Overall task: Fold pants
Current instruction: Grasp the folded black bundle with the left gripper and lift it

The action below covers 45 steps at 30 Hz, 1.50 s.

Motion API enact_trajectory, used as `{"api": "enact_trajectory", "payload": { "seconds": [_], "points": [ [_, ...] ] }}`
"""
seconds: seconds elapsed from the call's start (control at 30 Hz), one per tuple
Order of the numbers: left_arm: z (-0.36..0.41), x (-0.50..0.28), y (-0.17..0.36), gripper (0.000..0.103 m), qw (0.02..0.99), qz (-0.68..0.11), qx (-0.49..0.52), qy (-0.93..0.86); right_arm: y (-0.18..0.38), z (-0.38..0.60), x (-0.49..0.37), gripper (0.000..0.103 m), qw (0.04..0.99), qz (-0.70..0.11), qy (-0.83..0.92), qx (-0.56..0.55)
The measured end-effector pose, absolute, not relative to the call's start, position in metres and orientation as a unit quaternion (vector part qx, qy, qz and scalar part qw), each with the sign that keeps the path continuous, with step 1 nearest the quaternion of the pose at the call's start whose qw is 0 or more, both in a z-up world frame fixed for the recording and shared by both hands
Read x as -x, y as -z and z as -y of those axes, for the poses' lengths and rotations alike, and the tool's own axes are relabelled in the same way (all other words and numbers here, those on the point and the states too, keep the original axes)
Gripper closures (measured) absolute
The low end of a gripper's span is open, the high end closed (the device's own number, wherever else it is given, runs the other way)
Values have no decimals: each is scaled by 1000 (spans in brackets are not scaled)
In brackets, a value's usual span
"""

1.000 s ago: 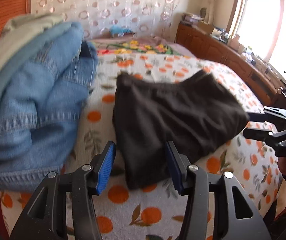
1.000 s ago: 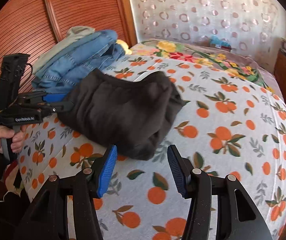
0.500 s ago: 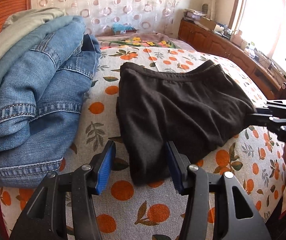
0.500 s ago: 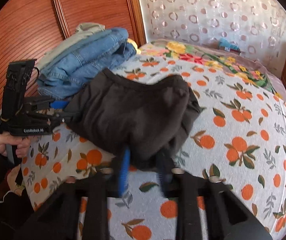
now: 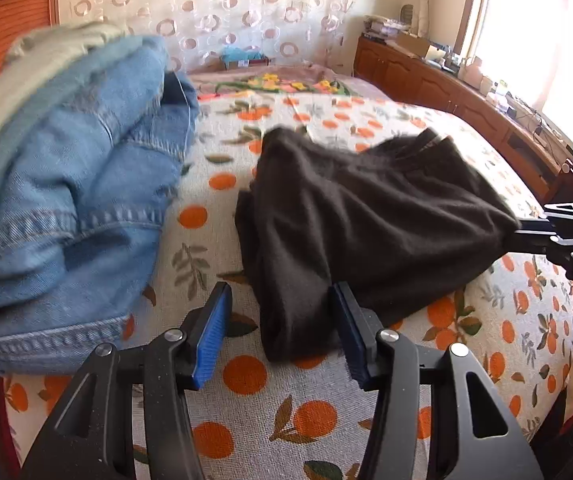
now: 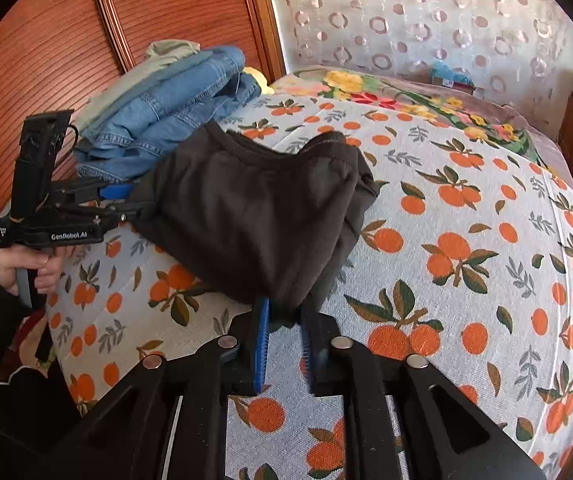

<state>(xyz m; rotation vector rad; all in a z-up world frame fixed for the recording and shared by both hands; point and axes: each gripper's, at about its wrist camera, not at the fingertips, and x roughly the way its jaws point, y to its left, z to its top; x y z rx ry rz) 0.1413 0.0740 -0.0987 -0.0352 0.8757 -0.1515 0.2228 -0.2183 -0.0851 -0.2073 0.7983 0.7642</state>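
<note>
Dark brown pants (image 5: 366, 216) lie folded on the orange-print bedspread (image 5: 286, 420). My left gripper (image 5: 280, 312) is open around their near corner; a gap shows between the left blue pad and the cloth. In the right wrist view, the left gripper (image 6: 126, 200) sits at the pants' (image 6: 254, 216) left edge, held by a hand (image 6: 26, 268). My right gripper (image 6: 284, 312) pinches a bunch of the pants' near edge between its pads; its jaws are opening slightly with the cloth still caught. From the left wrist view, the right gripper (image 5: 526, 236) pulls that corner taut.
A stack of folded blue jeans (image 6: 174, 108) with a pale garment on top rests against the ribbed wooden panel (image 6: 46, 40). A floral blanket (image 6: 406, 96) covers the far end of the bed. A wooden cabinet (image 5: 466, 96) runs under the bright window.
My right gripper went from open in front of the pants to closed on their near edge, and the cloth is drawn towards it. The left gripper stayed where it was, still open.
</note>
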Motion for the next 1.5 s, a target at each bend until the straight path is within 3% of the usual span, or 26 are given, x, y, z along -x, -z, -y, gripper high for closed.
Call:
{"api": "enact_trajectory", "payload": {
  "seconds": [0.1,0.3,0.33,0.37,0.4,0.47,0.93,1.5],
  "points": [
    [-73,-144,86,50,912,-403,10,78,76,222,-229,80,849,-371,-368,83],
    [-72,-166,72,49,918,-389,8,82,60,223,-243,60,862,-352,-356,75],
    [-72,-171,72,47,918,-388,9,82,59,223,-245,56,864,-349,-356,72],
    [-72,-174,71,38,918,-387,11,84,57,222,-247,55,866,-347,-352,72],
    [-72,-176,71,31,918,-386,13,85,57,221,-250,54,869,-345,-348,74],
    [-71,-181,74,28,918,-387,11,86,57,218,-257,54,870,-345,-343,77],
    [-76,-205,100,28,903,-423,17,73,89,188,-314,52,853,-392,-337,67],
    [-71,-212,105,64,894,-435,33,100,99,190,-319,52,849,-391,-351,53]
  ]
}}
